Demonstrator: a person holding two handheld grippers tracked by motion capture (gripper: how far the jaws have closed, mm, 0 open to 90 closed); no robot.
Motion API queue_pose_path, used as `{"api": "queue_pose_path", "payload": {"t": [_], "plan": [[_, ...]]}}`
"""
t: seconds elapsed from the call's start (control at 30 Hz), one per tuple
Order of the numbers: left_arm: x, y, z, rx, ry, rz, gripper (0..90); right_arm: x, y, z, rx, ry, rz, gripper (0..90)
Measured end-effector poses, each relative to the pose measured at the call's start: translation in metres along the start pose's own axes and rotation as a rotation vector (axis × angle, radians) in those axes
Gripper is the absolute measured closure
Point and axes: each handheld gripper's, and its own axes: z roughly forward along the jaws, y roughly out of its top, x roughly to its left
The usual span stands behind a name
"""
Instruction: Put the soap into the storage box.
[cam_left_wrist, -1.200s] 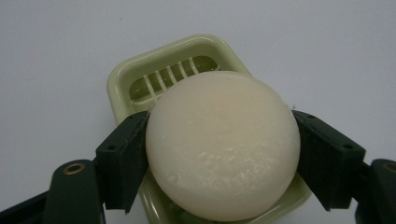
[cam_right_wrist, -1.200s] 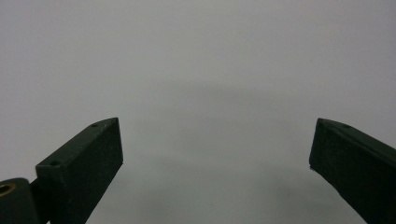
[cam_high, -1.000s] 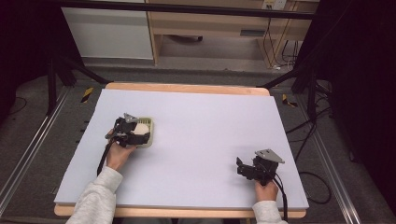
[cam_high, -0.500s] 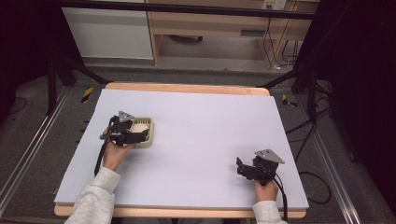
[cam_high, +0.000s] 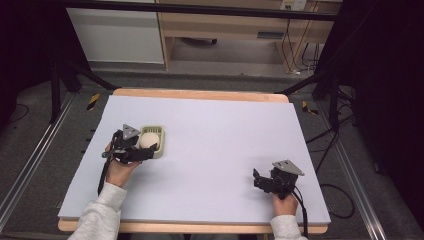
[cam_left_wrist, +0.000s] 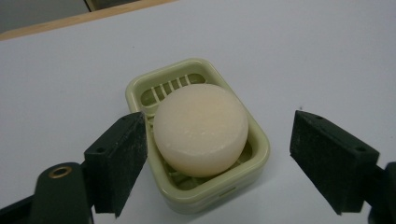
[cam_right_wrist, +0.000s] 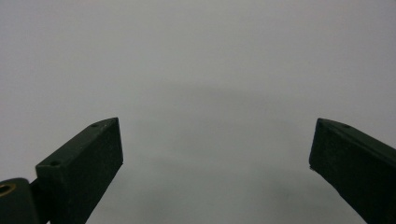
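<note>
Soap (cam_left_wrist: 201, 129), round and pale cream, lies in a light green soap dish (cam_left_wrist: 256, 135) with a slotted floor, and the dish stands on the white desk (cam_high: 220, 130) toward its left edge, about midway between the near and far sides. The left gripper (cam_left_wrist: 217, 158) sits just on the near-left side of the dish, its two black jaws spread wide with the dish's near end between them; neither jaw touches the soap, and the left jaw is close beside the dish's rim. In the high view the left gripper (cam_high: 134, 150) is held by a hand in a grey sleeve (cam_high: 102, 212). The right gripper (cam_high: 267, 181) rests well apart from the dish, near the desk's near right corner. Its jaws also stand wide apart over bare desk surface, holding nothing.
</note>
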Motion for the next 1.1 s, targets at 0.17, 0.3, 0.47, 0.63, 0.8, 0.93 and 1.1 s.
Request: {"api": "queue_pose_path", "payload": {"t": [0.17,0.3,0.47,0.63,0.8,0.93,1.1], "plan": [[-0.001,-0.006,-0.011,-0.036,-0.019,-0.037,19.6,0.0,0.0,0.0,0.0,-0.004,-0.002,3.2],[-0.004,-0.015,-0.016,-0.029,-0.014,-0.019,19.2,0.0,0.0,-0.001,-0.004,-0.005,-0.001,3.2],[-0.008,-0.031,-0.022,-0.014,-0.023,0.0,19.0,0.0,0.0,-0.001,-0.002,-0.006,0.0,3.2],[-0.01,-0.041,-0.03,-0.024,-0.007,0.014,17.5,0.0,0.0,-0.001,-0.001,-0.01,0.003,3.2],[-0.005,-0.051,-0.036,-0.024,0.0,0.013,16.6,0.0,0.0,-0.001,-0.001,-0.011,0.005,3.3],[0.0,-0.061,-0.041,-0.027,-0.006,0.004,15.8,0.0,0.0,-0.001,0.001,-0.012,0.004,3.2],[0.004,-0.07,-0.044,-0.021,0.006,0.009,14.1,0.0,0.0,0.0,0.004,-0.013,0.009,3.2]]}}
